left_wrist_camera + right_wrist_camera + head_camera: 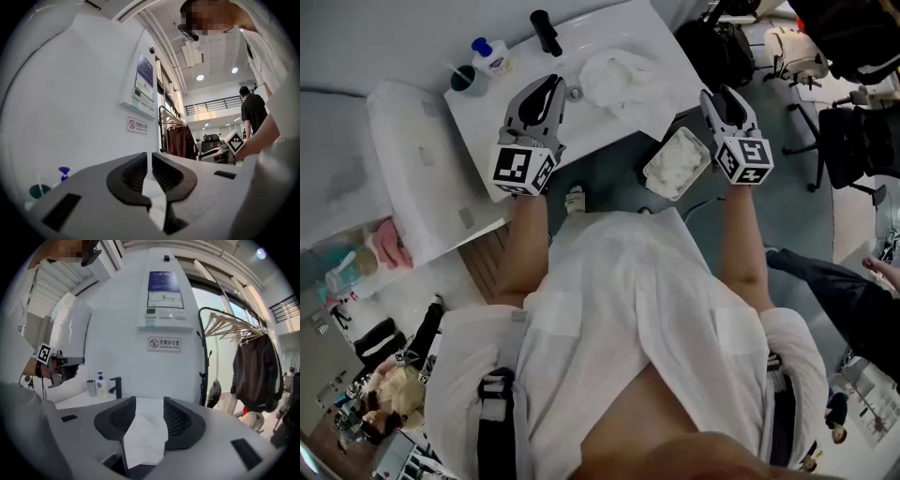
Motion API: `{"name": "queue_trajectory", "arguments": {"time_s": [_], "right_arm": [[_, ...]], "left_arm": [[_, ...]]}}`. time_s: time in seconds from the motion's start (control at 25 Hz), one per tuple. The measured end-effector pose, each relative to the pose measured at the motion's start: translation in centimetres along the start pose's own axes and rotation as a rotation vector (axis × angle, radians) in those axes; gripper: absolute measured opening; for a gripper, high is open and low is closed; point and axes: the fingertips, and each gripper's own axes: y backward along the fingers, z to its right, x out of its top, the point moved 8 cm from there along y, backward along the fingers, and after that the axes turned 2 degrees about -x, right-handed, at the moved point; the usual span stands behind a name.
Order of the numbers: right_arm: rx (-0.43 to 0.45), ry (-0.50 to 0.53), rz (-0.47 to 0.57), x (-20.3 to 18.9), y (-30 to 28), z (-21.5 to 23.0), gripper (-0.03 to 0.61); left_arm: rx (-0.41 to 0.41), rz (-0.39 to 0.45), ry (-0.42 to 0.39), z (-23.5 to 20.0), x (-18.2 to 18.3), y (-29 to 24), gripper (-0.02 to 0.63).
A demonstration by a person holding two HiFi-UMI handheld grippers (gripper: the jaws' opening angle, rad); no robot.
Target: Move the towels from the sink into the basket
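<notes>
White rectangular counter with a sunken sink [600,127] fills the upper middle of the head view, and its straight front edge faces the person. Off its right-hand corner, bare grey-green floor [609,192] runs out to black office chairs [853,141], well apart from the counter.

The left gripper [551,86] [151,159] hangs over the counter's front left part. Its black ribbed jaws are drawn together to a thin slit and nothing is caught in it. The right gripper [724,96] [149,404] hangs just past the counter's right corner, over the floor. Its jaws stand clearly apart and the pads press on nothing; white shows through the gap, but I cannot tell whether it is counter or cloth.

A crumpled white towel [619,80] lies in the sink, right of the left gripper. At the counter's back edge stand a black tap [546,31], a white pump bottle with a blue top [492,56] and a dark teal cup [469,80].

Behind the counter rises a plain white wall with a display panel [164,298] and a small red-and-white sign [164,344]. To the right of the counter, dark garments hang on a black clothes rail [255,366].

A pale rectangular basket [660,152] sits on the floor just below the counter's front right corner. It is filled with folded white towels [678,166].
</notes>
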Motion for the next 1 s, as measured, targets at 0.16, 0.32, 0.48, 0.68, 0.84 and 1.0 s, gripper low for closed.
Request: {"name": "queue_trajectory", "arguments": {"time_s": [0.16, 0.32, 0.48, 0.68, 0.84, 1.0], "right_arm": [[0.124, 0.057, -0.102, -0.2, -5.2, -3.9, 0.235], [0.233, 0.140, -0.189, -0.5, -10.6, -8.2, 0.267], [0.337, 0.230, -0.288, -1.1, -15.5, -12.6, 0.284], [0.424, 0.343, -0.456, -2.7, -20.3, -16.6, 0.310], [0.467, 0.428, -0.606, -4.9, -23.4, -18.3, 0.330], [0.500, 0.523, -0.768, -7.8, -25.4, -18.9, 0.344]], "left_arm": [[0.083, -0.005, 0.015, -4.0, -0.5, 3.4, 0.038], [0.157, -0.001, 0.033, -7.9, -1.4, 6.8, 0.038], [0.215, -0.001, 0.053, -11.4, -2.3, 9.9, 0.038], [0.236, -0.002, 0.086, -14.8, -3.3, 12.4, 0.038], [0.240, -0.004, 0.100, -16.8, -4.0, 13.6, 0.038], [0.238, -0.022, 0.127, -17.9, -5.5, 13.8, 0.038]]}}
